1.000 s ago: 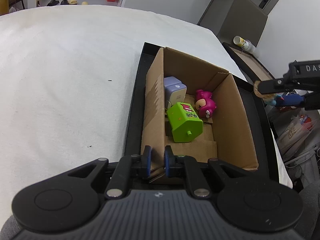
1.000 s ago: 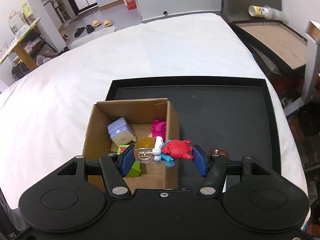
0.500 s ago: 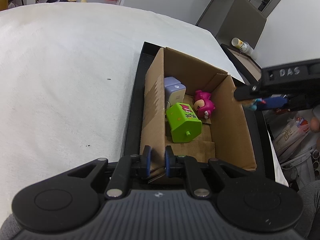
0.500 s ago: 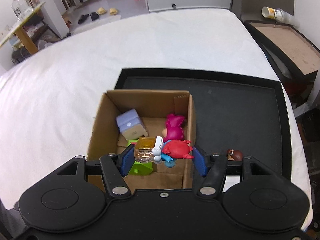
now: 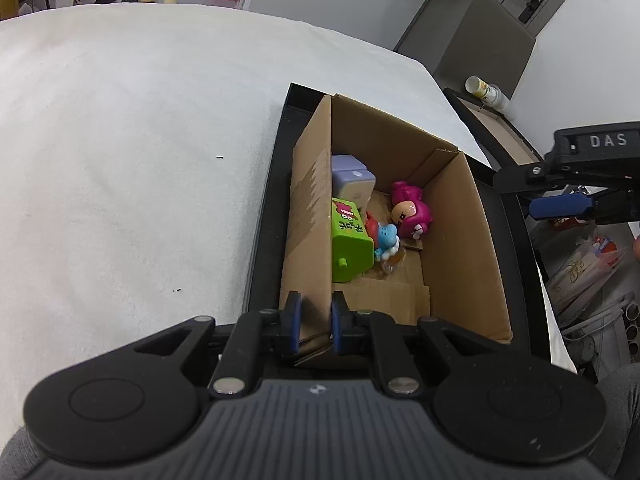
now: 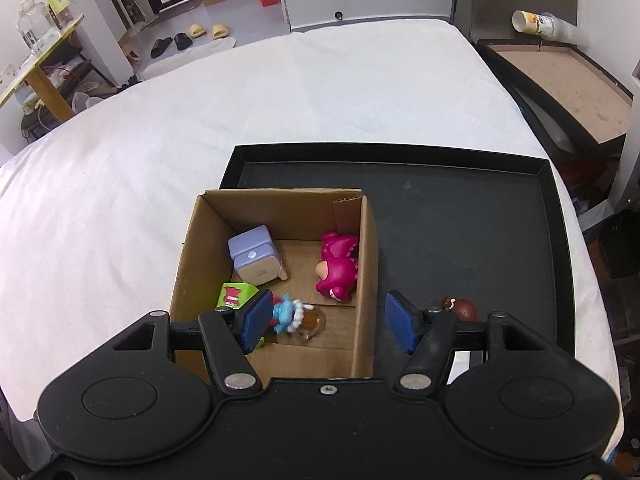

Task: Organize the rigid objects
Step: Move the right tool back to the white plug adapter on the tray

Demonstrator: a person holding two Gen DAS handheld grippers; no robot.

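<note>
An open cardboard box point(image 6: 368, 264) stands at the left of a black tray point(image 6: 460, 216). Inside lie a lilac cube point(image 6: 254, 258), a green block point(image 6: 234, 294), a pink figure point(image 6: 338, 270) and a red-and-blue crab toy point(image 6: 290, 312) with a clear amber base. My left gripper point(image 5: 313, 322) is shut on the box's near left wall point(image 5: 310, 216). My right gripper point(image 6: 326, 320) is open and empty above the box's near end; it shows in the left wrist view point(image 5: 560, 204) at the right. The crab toy point(image 5: 382, 236) lies beside the green block point(image 5: 350, 246).
A small brown figure point(image 6: 460, 307) lies on the tray right of the box. The tray sits on a white cloth-covered table point(image 6: 200, 120). A second black tray with a board and a cup point(image 6: 536, 24) stands beyond the right edge.
My right gripper opened and let go of the crab toy, which dropped into the box beside the green block. The left gripper kept its hold on the box wall.
</note>
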